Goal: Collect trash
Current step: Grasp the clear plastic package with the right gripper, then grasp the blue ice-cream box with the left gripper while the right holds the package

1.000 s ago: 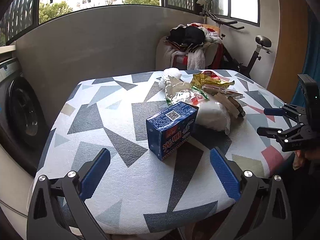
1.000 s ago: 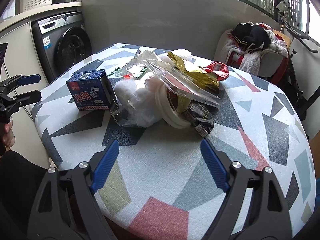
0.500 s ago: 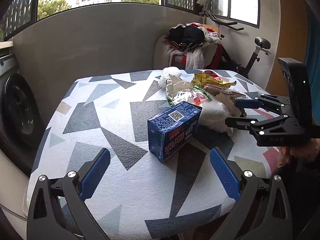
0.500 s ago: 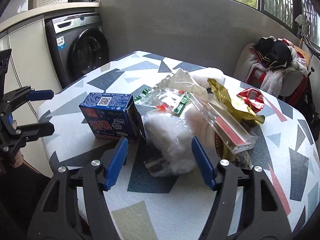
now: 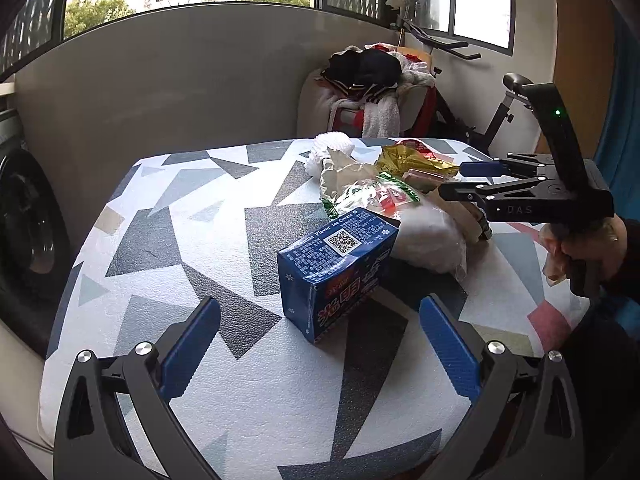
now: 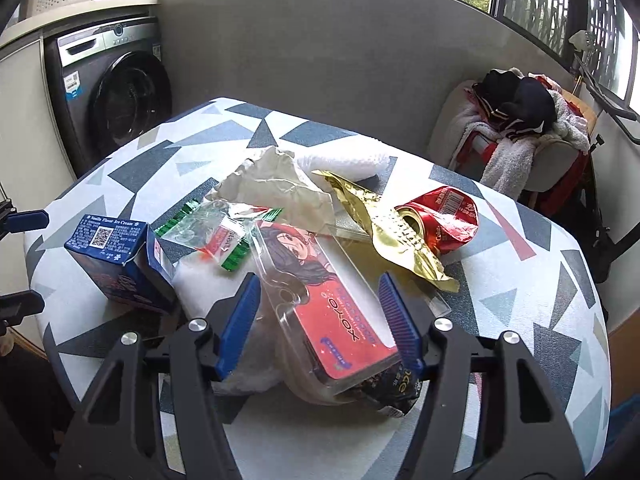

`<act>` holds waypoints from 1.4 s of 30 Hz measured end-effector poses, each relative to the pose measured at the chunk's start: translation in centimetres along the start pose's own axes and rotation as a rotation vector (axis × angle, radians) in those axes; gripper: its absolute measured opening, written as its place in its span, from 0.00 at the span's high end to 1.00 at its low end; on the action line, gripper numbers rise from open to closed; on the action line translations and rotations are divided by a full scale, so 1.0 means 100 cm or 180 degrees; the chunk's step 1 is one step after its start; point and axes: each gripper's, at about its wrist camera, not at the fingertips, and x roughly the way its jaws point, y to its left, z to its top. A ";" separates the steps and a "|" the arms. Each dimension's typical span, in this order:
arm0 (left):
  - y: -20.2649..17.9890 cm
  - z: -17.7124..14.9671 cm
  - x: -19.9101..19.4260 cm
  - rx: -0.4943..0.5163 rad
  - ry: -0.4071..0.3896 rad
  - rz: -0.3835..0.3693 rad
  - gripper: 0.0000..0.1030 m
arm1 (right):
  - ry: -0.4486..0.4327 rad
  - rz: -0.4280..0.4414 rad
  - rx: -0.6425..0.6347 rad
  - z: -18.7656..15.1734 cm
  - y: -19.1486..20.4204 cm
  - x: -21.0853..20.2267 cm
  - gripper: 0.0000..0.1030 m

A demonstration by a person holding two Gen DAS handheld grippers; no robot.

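Table [image 5: 224, 240]: patterned top fills the centre of both views, the trash heaped toward its middle.
Clear plastic package [image 6: 320, 304]: lower centre of the right-wrist view, long axis running from upper left to lower right, red printed card facing up, lying on the pile.
Ice cream carton [image 5: 340, 268]: centre of the left-wrist view, upright on the table, long axis from lower left to upper right, QR code on top.
Crushed red can [image 6: 440, 214]: right of centre, on its side, open end facing left.
Left gripper [image 5: 320, 352]: wide apart, holding nothing, the carton just beyond its tips.
Right gripper [image 6: 320, 312]: fingers spread, straddling the clear package, not clamped; level above the pile at the left-wrist view's right edge.
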 end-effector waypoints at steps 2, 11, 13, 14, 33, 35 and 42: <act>-0.001 0.001 0.003 0.0020 0.0015 -0.0003 0.05 | 0.0056 -0.0039 -0.0010 0.000 0.000 0.008 0.42; 0.000 0.009 0.004 0.0084 -0.0003 0.0005 0.05 | -0.0400 -0.0094 -0.0049 0.014 -0.020 -0.052 0.86; 0.000 0.011 0.004 0.0094 -0.0014 0.0001 0.05 | -0.0506 -0.0059 0.0067 0.018 -0.033 -0.072 0.89; -0.001 0.012 0.003 0.0102 -0.0021 0.0000 0.05 | -0.0556 -0.0038 0.0134 0.019 -0.040 -0.081 0.90; 0.004 0.049 0.068 0.0596 0.0524 -0.0358 0.06 | -0.0317 -0.0042 0.0576 -0.004 -0.080 -0.107 0.90; 0.002 0.049 0.074 0.0607 0.0555 -0.0425 0.16 | -0.0317 -0.0034 0.0618 -0.007 -0.082 -0.103 0.90; -0.006 0.037 0.073 0.0530 0.0578 -0.0536 0.63 | -0.0390 -0.0003 0.0938 -0.016 -0.096 -0.097 0.90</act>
